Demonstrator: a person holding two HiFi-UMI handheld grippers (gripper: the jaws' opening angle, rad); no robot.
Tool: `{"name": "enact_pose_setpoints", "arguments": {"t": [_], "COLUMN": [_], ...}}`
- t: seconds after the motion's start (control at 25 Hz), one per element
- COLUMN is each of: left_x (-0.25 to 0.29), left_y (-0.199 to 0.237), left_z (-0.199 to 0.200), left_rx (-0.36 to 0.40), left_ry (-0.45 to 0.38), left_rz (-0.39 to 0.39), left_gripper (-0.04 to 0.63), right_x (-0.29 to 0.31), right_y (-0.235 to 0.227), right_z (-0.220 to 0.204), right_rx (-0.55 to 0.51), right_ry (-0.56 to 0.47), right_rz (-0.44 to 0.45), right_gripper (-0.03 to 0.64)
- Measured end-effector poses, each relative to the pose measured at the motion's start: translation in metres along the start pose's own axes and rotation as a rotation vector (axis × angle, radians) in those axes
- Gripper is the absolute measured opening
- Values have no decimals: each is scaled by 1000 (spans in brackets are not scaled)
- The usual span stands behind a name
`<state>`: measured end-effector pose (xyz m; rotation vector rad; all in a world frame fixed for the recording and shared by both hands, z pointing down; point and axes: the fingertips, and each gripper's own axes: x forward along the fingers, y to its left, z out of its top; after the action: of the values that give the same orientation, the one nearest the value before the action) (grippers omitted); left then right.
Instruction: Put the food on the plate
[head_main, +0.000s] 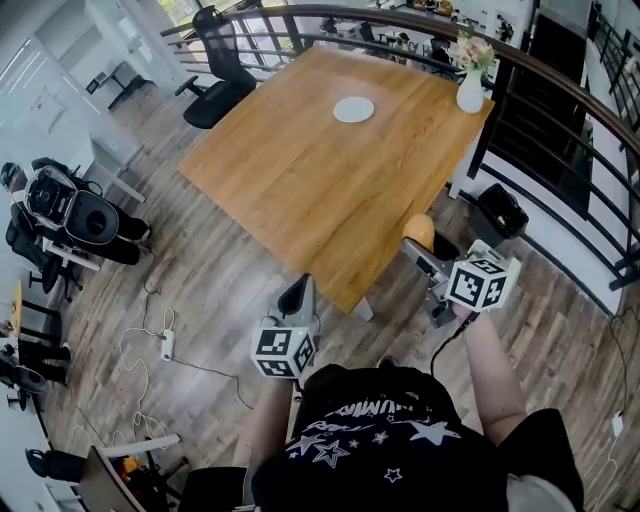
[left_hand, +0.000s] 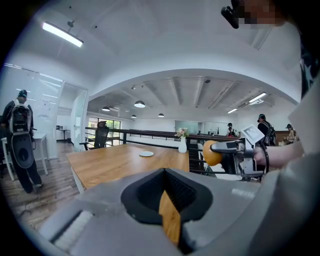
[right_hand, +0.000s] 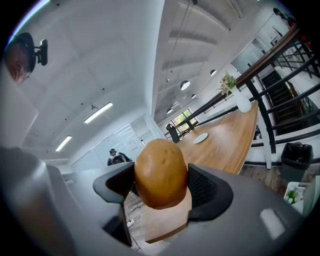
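Table (head_main: 300, 170) of pale wood bears white plate (head_main: 353, 109) and vase (head_main: 470, 92).

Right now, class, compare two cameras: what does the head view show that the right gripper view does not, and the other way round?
Only the head view: the left gripper, a black office chair and cables on the floor.
Only the right gripper view: ceiling lights and a distant person.
Both: the right gripper clamped on the potato, the wooden table, the white plate and the vase of flowers.
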<state>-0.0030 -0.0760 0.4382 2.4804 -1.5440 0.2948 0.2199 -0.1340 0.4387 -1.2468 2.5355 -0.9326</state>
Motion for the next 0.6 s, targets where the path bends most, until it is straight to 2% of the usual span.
{"name": "enact_pose_setpoints", "arguments": {"t": [0.24, 0.6], "left_x": [6, 51], "left_y": [15, 41], "left_z": [-3, -7], "left_rx": [-18, -21], "left_ry": [24, 53], "left_rz": [29, -22], "left_gripper": [2, 2], "right_x": [15, 36], "right_y": [-8, -39], "right_z": [0, 0], "right_rx": [6, 19], "right_ry": [34, 45], "right_rz": [6, -69], "right_gripper": [336, 336]}}
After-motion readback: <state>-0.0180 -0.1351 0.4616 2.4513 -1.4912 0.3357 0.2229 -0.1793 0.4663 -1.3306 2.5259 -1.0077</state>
